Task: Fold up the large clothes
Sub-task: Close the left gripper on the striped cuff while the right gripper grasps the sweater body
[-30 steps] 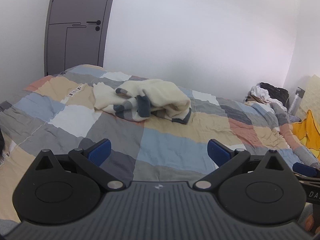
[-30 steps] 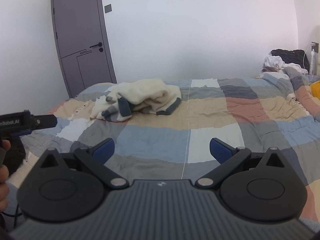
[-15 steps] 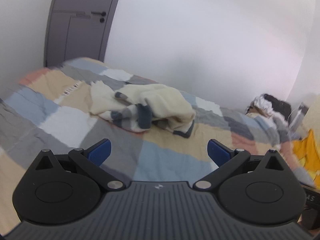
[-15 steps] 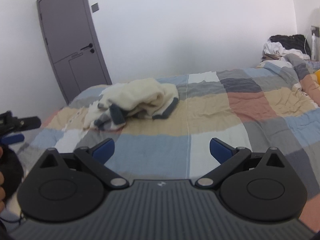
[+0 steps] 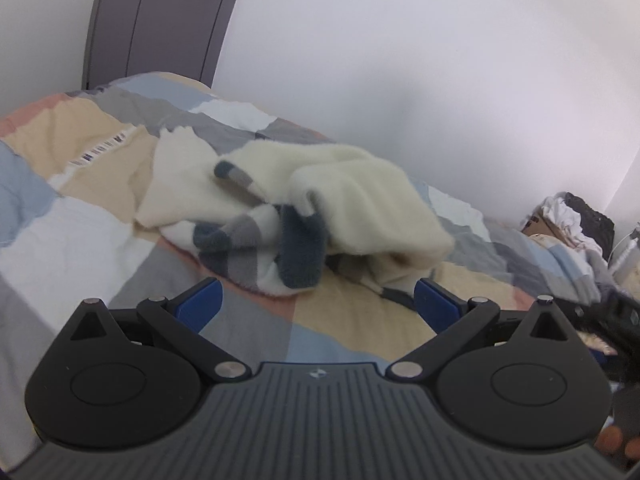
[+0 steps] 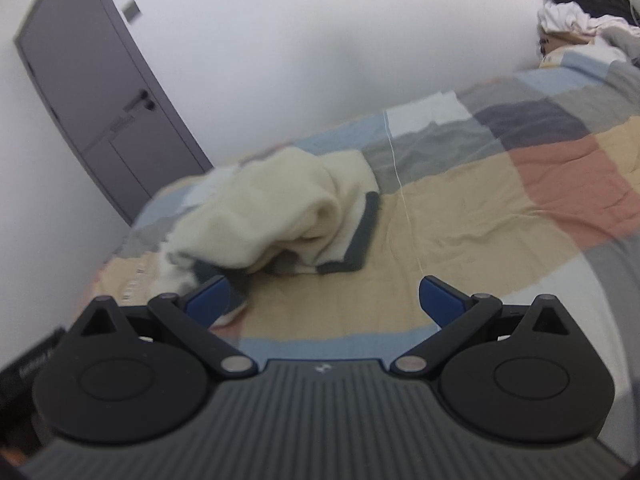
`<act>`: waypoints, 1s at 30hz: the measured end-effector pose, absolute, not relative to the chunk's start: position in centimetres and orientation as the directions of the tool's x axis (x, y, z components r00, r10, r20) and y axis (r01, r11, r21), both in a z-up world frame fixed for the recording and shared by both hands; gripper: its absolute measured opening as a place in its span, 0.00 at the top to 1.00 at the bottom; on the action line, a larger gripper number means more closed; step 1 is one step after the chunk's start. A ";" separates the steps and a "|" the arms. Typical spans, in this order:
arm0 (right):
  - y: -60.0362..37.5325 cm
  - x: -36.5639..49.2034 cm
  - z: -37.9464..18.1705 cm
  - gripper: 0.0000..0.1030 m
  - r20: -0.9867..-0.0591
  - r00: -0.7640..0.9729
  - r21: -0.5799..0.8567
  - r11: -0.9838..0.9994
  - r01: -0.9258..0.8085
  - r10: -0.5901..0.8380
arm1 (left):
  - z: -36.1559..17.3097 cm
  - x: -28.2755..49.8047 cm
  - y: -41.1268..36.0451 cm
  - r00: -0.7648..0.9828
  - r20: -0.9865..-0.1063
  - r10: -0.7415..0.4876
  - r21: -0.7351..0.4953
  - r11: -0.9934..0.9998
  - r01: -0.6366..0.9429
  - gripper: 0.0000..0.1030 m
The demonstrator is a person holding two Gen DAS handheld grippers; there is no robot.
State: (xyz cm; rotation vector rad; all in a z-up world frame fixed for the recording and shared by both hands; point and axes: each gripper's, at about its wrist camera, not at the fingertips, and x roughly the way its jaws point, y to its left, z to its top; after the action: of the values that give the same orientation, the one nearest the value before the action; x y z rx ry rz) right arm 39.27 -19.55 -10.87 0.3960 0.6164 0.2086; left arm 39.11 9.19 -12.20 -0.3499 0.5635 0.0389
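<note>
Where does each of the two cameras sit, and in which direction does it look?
Left wrist: sits on the left gripper, looks along its open fingers at the crumpled cream sweater on the patchwork quilt; fingertips show bottom right.
Right wrist: sits on the right gripper, open, tilted, facing the sweater from its right.
Shared: sweater, quilt, grey door.

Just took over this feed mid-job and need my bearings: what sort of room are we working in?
Most likely a bedroom. A bed with a patchwork quilt fills the view, a crumpled cream sweater lies on it, a grey door stands in the corner, and more clothes are heaped at the far end.
</note>
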 end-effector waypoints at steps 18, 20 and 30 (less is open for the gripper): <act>-17.5 52.9 -18.8 0.14 -0.262 0.885 0.539 0.819 -0.196 0.385 | -22.8 51.9 12.3 0.889 -0.450 -0.087 -0.298 0.953 -0.058 0.21; -16.6 53.7 -19.7 0.33 -0.289 0.882 0.519 0.835 -0.183 0.373 | -23.2 52.4 12.5 0.879 -0.468 -0.089 -0.262 0.964 -0.042 0.30; -15.8 54.1 -21.3 0.66 -0.260 0.876 0.469 0.846 -0.253 0.406 | -24.0 52.8 12.7 0.901 -0.424 -0.095 -0.250 0.968 -0.016 0.83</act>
State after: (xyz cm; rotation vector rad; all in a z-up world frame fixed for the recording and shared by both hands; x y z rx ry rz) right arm 54.06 -15.77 -21.31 0.4396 0.3617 0.3560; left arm 52.80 12.71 -24.01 -0.2522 0.4486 -0.0410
